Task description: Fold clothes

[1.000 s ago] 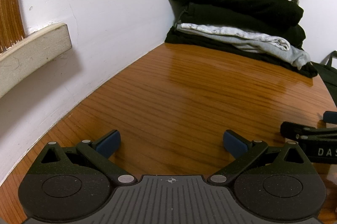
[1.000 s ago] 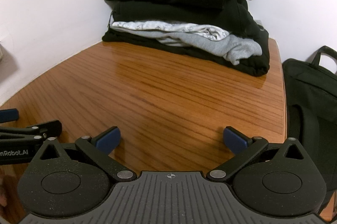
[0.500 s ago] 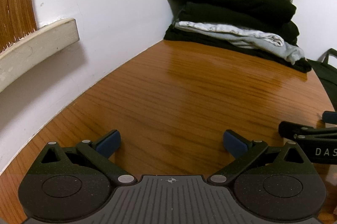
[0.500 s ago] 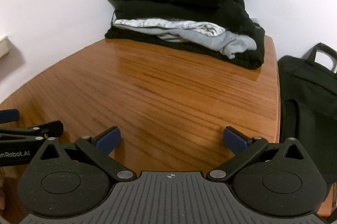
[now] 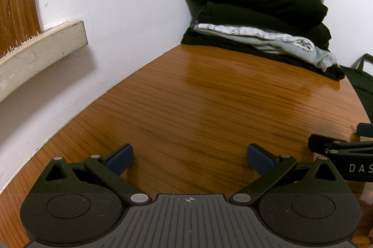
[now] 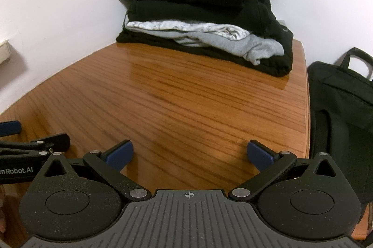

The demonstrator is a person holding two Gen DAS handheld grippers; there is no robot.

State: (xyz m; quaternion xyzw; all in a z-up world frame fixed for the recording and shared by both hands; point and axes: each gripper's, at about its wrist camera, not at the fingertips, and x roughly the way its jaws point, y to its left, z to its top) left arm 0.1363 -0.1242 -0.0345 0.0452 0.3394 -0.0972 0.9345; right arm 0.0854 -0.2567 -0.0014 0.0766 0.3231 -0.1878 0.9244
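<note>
I held both grippers, left (image 5: 190, 159) and right (image 6: 190, 154), spread and empty. The clothes stack (image 6: 205, 22) lay ahead against the wall, probably nearer my right.

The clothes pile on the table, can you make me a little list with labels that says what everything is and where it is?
pile: folded black, grey and pale patterned clothes, stacked at the far corner by the white wall
table: shiny brown wooden tabletop, bare in front of the pile
left gripper: open, holding nothing
right gripper: open, holding nothing
bag: black bag with a handle, beside the table's right edge
</note>
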